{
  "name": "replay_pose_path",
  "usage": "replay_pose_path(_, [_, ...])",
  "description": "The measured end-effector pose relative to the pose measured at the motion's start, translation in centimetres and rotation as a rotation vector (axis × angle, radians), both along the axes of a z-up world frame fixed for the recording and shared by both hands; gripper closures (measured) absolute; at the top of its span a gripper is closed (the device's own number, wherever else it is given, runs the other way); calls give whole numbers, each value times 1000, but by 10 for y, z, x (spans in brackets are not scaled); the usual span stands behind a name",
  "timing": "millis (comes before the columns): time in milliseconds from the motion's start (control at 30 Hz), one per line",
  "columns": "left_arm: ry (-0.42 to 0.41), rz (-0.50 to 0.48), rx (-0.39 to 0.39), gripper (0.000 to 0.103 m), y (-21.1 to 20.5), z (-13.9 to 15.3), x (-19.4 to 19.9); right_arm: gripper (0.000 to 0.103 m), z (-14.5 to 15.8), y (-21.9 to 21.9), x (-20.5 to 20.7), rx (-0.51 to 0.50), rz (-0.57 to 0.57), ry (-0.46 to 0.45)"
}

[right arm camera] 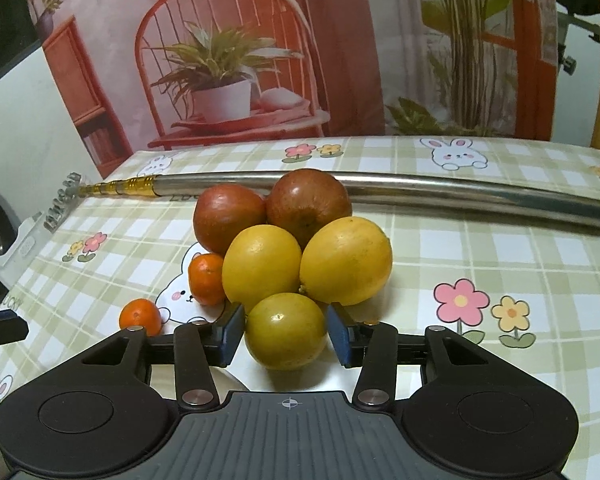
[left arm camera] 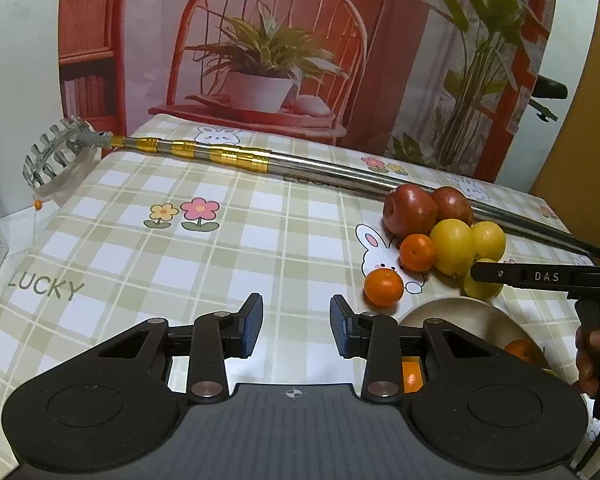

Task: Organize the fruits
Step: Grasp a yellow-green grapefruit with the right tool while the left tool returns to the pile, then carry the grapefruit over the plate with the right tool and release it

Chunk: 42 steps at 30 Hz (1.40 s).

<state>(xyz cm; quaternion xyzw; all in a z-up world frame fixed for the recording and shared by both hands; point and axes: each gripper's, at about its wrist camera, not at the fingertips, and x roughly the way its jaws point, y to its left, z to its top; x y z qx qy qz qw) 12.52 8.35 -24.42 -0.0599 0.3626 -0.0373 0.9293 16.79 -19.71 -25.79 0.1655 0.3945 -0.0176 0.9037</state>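
Note:
A heap of fruit lies on the checked tablecloth: two red apples (right arm camera: 228,220), two big yellow lemons (right arm camera: 344,260), a smaller yellow-green lemon (right arm camera: 284,332) and two tangerines (right arm camera: 140,314). My right gripper (right arm camera: 286,332) stands around the small lemon, a blue pad close on each side, with no visible squeeze; the lemon rests on the cloth. In the left wrist view the same heap (left arm camera: 452,244) is at the right, and a beige bowl (left arm camera: 460,310) holds a tangerine (left arm camera: 520,350). My left gripper (left arm camera: 296,328) is open and empty over bare cloth, left of the bowl.
A long telescopic metal pole (left arm camera: 320,168) with a rake-like head (left arm camera: 56,148) lies across the table behind the fruit. The right gripper's black finger (left arm camera: 540,278) and a hand (left arm camera: 592,360) reach in from the right. A printed backdrop stands at the table's far edge.

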Motion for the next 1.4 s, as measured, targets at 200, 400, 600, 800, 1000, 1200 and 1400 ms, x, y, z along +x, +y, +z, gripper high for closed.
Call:
replay_pose_path(200, [9, -10, 5, 64, -3, -2, 0, 59, -5, -1, 2, 24, -2, 5])
replay_pose_path(400, [9, -15, 6, 64, -5, -2, -1, 59, -11, 2, 1, 56, 12, 15])
replay_pose_path(600, [8, -19, 0, 64, -8, -1, -3, 59, 0, 3, -14, 9, -10, -25])
replay_pose_path(800, [5, -26, 3, 64, -10, -1, -6, 59, 17, 15, -32, -10, 36, -41])
replay_pose_path(1000, [0, -24, -1, 64, -9, 0, -9, 60, 22, 32, -37, -8, 90, -24])
replay_pose_path(1200, [1, -25, -2, 64, -9, 1, -10, 59, 17, 48, -36, -24, 118, 2])
replay_pose_path(1400, [0, -29, -6, 64, -9, 1, -11, 59, 17, 52, -38, -49, 120, 13])
